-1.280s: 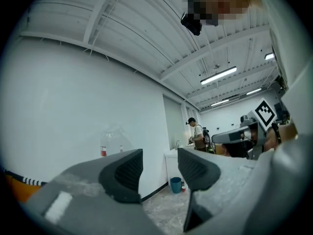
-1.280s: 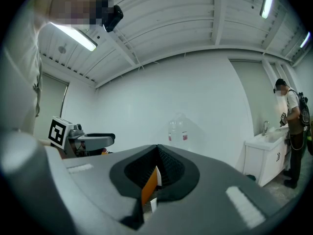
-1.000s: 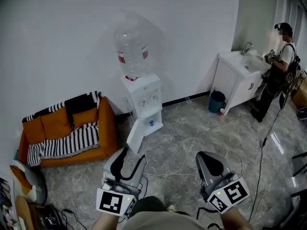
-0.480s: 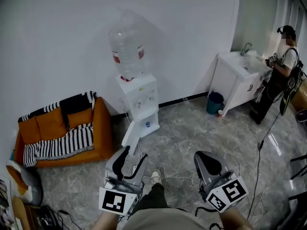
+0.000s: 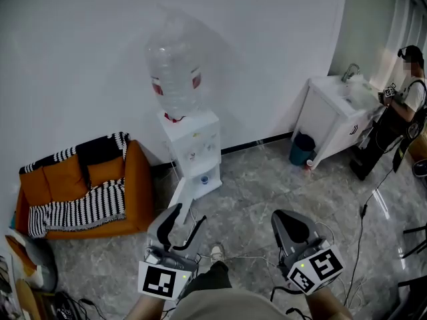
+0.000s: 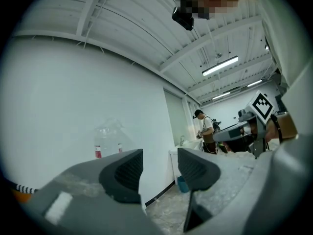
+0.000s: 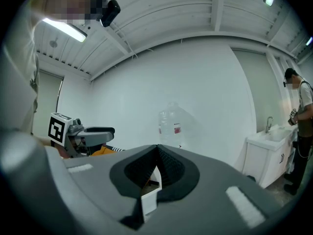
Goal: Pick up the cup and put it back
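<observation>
A small blue cup [image 5: 205, 178] stands in the lower opening of the white water dispenser [image 5: 195, 141], whose little door hangs open. A big clear bottle [image 5: 173, 75] sits on top of the dispenser. My left gripper [image 5: 189, 214] is held low in front of me, short of the dispenser, and points toward it. In the left gripper view the left gripper [image 6: 160, 168] is open with nothing between its jaws. My right gripper [image 5: 288, 217] is held beside it. In the right gripper view the right gripper [image 7: 157, 153] has its tips together and holds nothing.
An orange sofa [image 5: 137, 179] with a striped blanket stands left of the dispenser. A white sink cabinet [image 5: 330, 122] and a blue bin [image 5: 301, 149] are at the right wall, where another person [image 5: 400, 112] stands. Cables [image 5: 363, 212] trail over the grey floor.
Both grippers have moved forward toward the dispenser, which now looks a little nearer. A shoe has come into view below. Neither gripper's jaws have changed.
</observation>
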Demonstrator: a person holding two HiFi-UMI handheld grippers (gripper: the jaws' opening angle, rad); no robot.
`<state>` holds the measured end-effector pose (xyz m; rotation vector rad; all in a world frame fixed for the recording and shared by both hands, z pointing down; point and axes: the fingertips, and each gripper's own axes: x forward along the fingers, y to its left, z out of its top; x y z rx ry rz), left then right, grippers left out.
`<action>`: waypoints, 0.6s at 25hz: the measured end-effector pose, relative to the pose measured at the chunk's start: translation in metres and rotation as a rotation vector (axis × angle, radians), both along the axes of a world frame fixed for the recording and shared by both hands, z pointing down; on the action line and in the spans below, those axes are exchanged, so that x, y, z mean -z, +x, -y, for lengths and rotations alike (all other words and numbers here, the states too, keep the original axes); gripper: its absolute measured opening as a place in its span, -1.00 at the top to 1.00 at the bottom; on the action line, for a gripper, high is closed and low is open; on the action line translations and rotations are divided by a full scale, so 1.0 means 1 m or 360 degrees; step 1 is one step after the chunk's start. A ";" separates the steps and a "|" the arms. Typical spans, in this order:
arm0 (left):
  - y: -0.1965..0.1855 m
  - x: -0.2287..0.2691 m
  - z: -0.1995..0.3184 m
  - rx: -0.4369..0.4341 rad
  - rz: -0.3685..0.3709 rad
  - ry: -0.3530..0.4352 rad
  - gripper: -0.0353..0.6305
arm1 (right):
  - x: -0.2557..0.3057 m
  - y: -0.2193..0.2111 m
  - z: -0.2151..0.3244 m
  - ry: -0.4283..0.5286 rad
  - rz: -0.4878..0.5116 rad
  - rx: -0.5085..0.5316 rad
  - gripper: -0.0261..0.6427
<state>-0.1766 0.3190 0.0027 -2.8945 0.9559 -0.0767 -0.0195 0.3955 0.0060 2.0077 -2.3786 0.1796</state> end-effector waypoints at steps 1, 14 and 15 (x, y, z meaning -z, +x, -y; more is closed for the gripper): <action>0.002 -0.001 0.014 0.0006 -0.0002 -0.0010 0.21 | -0.001 0.002 0.014 -0.0010 -0.0002 0.0007 0.91; 0.037 -0.016 0.202 0.0039 0.0031 -0.0056 0.20 | -0.011 0.034 0.203 -0.0103 -0.0009 0.0031 0.91; 0.037 -0.016 0.213 0.0038 0.0031 -0.0054 0.20 | -0.012 0.035 0.214 -0.0107 -0.0011 0.0030 0.91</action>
